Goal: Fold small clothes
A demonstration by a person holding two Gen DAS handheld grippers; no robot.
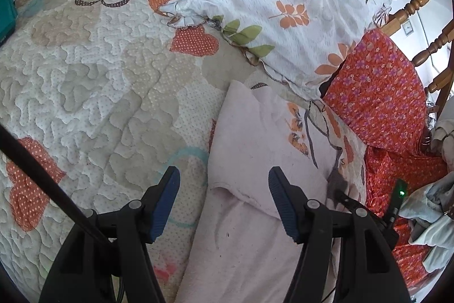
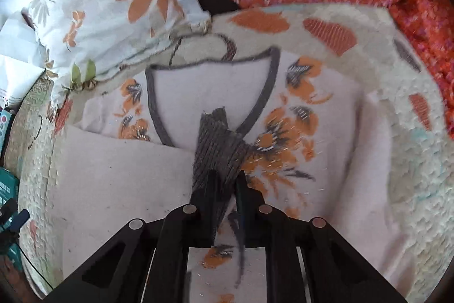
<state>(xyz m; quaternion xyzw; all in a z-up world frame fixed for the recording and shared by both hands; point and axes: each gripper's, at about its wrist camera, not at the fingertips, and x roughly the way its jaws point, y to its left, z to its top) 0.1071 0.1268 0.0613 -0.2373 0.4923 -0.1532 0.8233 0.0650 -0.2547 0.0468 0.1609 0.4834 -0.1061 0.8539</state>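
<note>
Pale pink knit, the small sweater (image 2: 326,110) lies spread on the quilted bedspread (image 1: 85,70), its grey-trimmed V-neck at the far side and orange flowers across the front. In the right wrist view the right gripper (image 2: 227,178) has its jaws pinched tight on the grey ribbed cuff (image 2: 218,144) of a sleeve, held up over the middle of the sweater's front, just near of the neckline. A folded-over pink panel covers the left part of the garment. In the left wrist view the left gripper (image 1: 224,189) stands wide open and holds nothing; its right finger is above the sweater's pink fabric, its left finger above the bedspread. A floral pillow (image 1: 283,4) lies at the far side, red flowered cloth (image 1: 383,98) to the right.
</note>
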